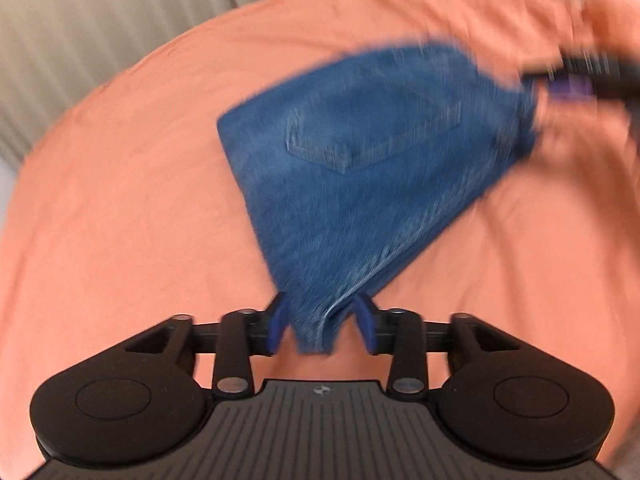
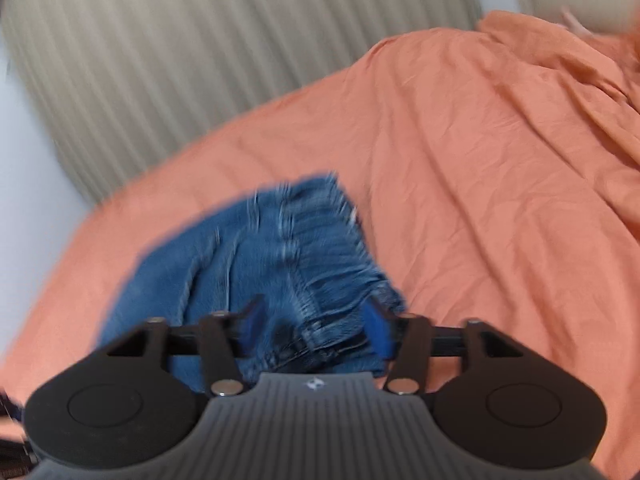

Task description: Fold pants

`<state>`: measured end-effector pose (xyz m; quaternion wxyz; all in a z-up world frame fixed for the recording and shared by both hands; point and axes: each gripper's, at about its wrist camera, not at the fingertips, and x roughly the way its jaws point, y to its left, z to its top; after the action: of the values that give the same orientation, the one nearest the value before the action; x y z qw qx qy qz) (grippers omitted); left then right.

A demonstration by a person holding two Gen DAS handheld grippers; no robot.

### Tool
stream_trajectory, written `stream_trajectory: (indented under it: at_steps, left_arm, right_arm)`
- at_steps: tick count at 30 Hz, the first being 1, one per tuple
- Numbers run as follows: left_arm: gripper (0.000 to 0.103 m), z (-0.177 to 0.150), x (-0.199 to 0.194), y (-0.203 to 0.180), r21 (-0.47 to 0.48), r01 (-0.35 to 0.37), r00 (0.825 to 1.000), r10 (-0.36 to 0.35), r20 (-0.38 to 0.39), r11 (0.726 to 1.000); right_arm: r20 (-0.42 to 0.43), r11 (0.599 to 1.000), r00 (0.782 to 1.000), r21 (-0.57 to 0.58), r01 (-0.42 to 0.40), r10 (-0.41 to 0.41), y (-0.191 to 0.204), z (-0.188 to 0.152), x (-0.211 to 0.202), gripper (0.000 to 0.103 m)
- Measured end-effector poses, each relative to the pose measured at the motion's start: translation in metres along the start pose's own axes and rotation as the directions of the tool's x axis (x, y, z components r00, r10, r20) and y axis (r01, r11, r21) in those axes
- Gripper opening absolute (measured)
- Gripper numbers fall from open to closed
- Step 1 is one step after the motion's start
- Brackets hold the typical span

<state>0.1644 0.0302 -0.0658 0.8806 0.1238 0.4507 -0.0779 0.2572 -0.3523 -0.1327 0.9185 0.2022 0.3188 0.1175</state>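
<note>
**Inspector:** Left wrist view?

**Operator:** The pants [image 1: 360, 168] lie folded on the orange sheet [image 1: 120, 220]. One corner sits between my left gripper [image 1: 322, 322] pads, jaws parted, not pinching. I'd back straight off so nothing drags.

**Inspector:** Right wrist view?

**Operator:** Blurred. My right gripper [image 2: 316, 330] stands wide over the stacked denim edge, gripping nothing. I'd judge the fold nearly finished; withdraw without snagging layers.

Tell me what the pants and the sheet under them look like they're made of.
Pants: blue denim, matte, judging by the pale contrast stitching around the pocket and seams. Sheet: likely thin woven cotton, matte orange, with fine creases; blur leaves the weave unclear.
</note>
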Motion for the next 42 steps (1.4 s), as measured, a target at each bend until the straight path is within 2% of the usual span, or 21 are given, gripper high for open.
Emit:
stream_trajectory:
  at_steps: [1, 3, 7, 8, 9, 10, 12, 15, 18, 22, 26, 29, 31, 33, 34, 36, 37, 39, 42]
  left_arm:
    - [0.055, 0.003, -0.008, 0.004, -0.063, 0.034, 0.999, -0.033, 0.021, 0.997]
    - [0.056, 0.012, -0.015, 0.019, -0.196, 0.101, 0.994, -0.092, 0.053, 0.975]
    - [0.059, 0.027, -0.001, 0.045, -0.402, 0.171, 0.985, -0.142, 0.100, 0.900]
    - [0.064, 0.030, 0.005, 0.051, -0.444, 0.177, 0.984, -0.143, 0.109, 0.879]
    - [0.069, 0.033, 0.011, 0.058, -0.484, 0.187, 0.982, -0.147, 0.119, 0.855]
    - [0.070, 0.035, 0.019, 0.065, -0.524, 0.200, 0.980, -0.155, 0.129, 0.828]
    - [0.070, 0.037, 0.037, 0.077, -0.586, 0.209, 0.978, -0.160, 0.135, 0.783]
    - [0.071, 0.039, 0.059, 0.096, -0.643, 0.224, 0.975, -0.171, 0.145, 0.732]
    - [0.071, 0.039, 0.084, 0.109, -0.681, 0.259, 0.965, -0.206, 0.160, 0.685]
    - [0.071, 0.035, 0.118, 0.120, -0.716, 0.274, 0.959, -0.241, 0.151, 0.642]
    - [0.075, 0.031, 0.143, 0.131, -0.723, 0.358, 0.928, -0.308, 0.208, 0.591]
    - [0.075, 0.034, 0.155, 0.131, -0.697, 0.390, 0.915, -0.335, 0.224, 0.602]
    - [0.066, 0.037, 0.160, 0.131, -0.683, 0.405, 0.909, -0.349, 0.228, 0.608]
    - [0.053, 0.043, 0.165, 0.128, -0.675, 0.412, 0.905, -0.361, 0.225, 0.612]
    - [0.051, 0.044, 0.164, 0.127, -0.669, 0.410, 0.906, -0.361, 0.221, 0.620]
    - [0.038, 0.047, 0.160, 0.123, -0.647, 0.398, 0.913, -0.352, 0.208, 0.650]
    - [0.035, 0.050, 0.157, 0.122, -0.636, 0.390, 0.917, -0.345, 0.201, 0.666]
    - [0.025, 0.056, 0.150, 0.118, -0.616, 0.374, 0.925, -0.332, 0.187, 0.694]
    - [0.020, 0.064, 0.137, 0.116, -0.600, 0.355, 0.933, -0.315, 0.175, 0.717]
  right_arm:
    - [0.020, 0.999, 1.000, 0.048, -0.013, 0.012, -0.008, 0.004, -0.006, 0.067]
    - [0.020, 0.986, 0.999, 0.160, -0.037, 0.034, -0.028, 0.008, -0.011, 0.068]
    - [-0.064, 0.919, 0.990, 0.384, -0.091, 0.125, -0.064, 0.001, 0.006, 0.069]
    - [-0.086, 0.901, 0.985, 0.422, -0.098, 0.147, -0.069, -0.003, 0.012, 0.069]
    - [-0.094, 0.885, 0.982, 0.453, -0.104, 0.163, -0.073, -0.006, 0.016, 0.069]
    - [-0.094, 0.879, 0.980, 0.464, -0.111, 0.174, -0.074, -0.008, 0.019, 0.069]
    - [-0.105, 0.885, 0.978, 0.451, -0.114, 0.180, -0.072, -0.008, 0.025, 0.069]
    - [-0.126, 0.890, 0.973, 0.440, -0.120, 0.193, -0.072, -0.007, 0.038, 0.070]
    - [-0.130, 0.875, 0.970, 0.468, -0.124, 0.207, -0.076, -0.011, 0.050, 0.070]
    - [-0.128, 0.857, 0.962, 0.492, -0.149, 0.241, -0.082, -0.007, 0.062, 0.069]
    - [-0.117, 0.832, 0.956, 0.528, -0.169, 0.268, -0.088, -0.009, 0.073, 0.064]
    - [-0.116, 0.827, 0.955, 0.535, -0.173, 0.275, -0.089, -0.008, 0.082, 0.057]
    - [-0.120, 0.828, 0.954, 0.533, -0.171, 0.274, -0.090, -0.008, 0.086, 0.050]
    - [-0.120, 0.827, 0.954, 0.535, -0.172, 0.276, -0.091, -0.008, 0.088, 0.044]
    - [-0.121, 0.829, 0.954, 0.531, -0.172, 0.275, -0.090, -0.007, 0.089, 0.040]
    - [-0.114, 0.833, 0.954, 0.524, -0.180, 0.278, -0.089, -0.007, 0.085, 0.034]
    - [-0.111, 0.835, 0.953, 0.519, -0.185, 0.280, -0.088, -0.007, 0.082, 0.030]
    - [-0.102, 0.840, 0.953, 0.506, -0.197, 0.285, -0.085, -0.005, 0.077, 0.027]
    - [-0.086, 0.859, 0.957, 0.469, -0.208, 0.279, -0.078, -0.001, 0.071, 0.025]
